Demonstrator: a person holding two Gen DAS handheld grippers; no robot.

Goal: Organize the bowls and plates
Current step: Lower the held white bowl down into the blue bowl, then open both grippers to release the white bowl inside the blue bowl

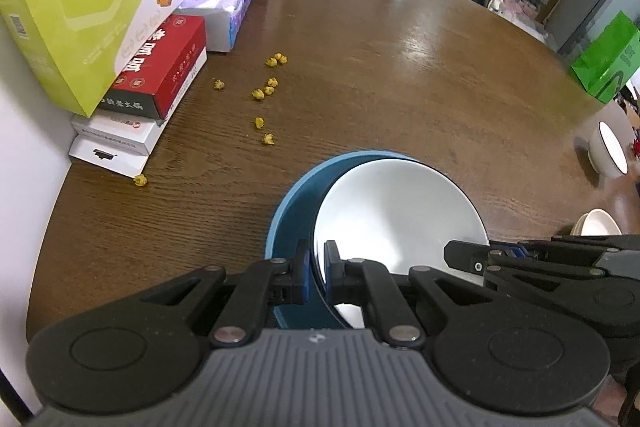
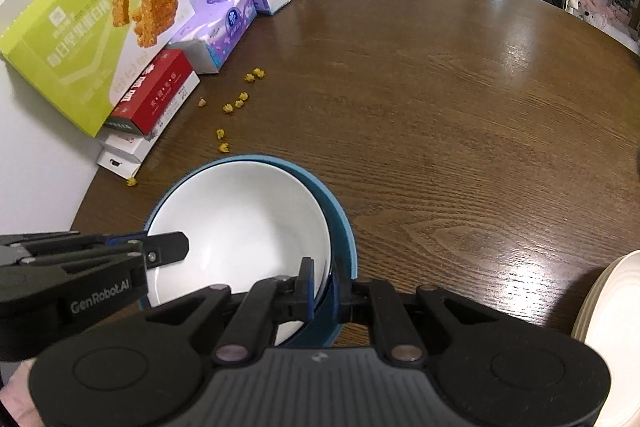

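Both claws are pinching the white bowl's rim from opposite sides: left claw and right claw each clamped on its edge. It sits tilted inside the blue bowl on the round wooden desk, so that nesting looks nearly done. Another white bowl and a cream plate wait off to the right. Everything's glossy, smooth ceramic; the desk is dark grainy wood with little yellow crumbs.
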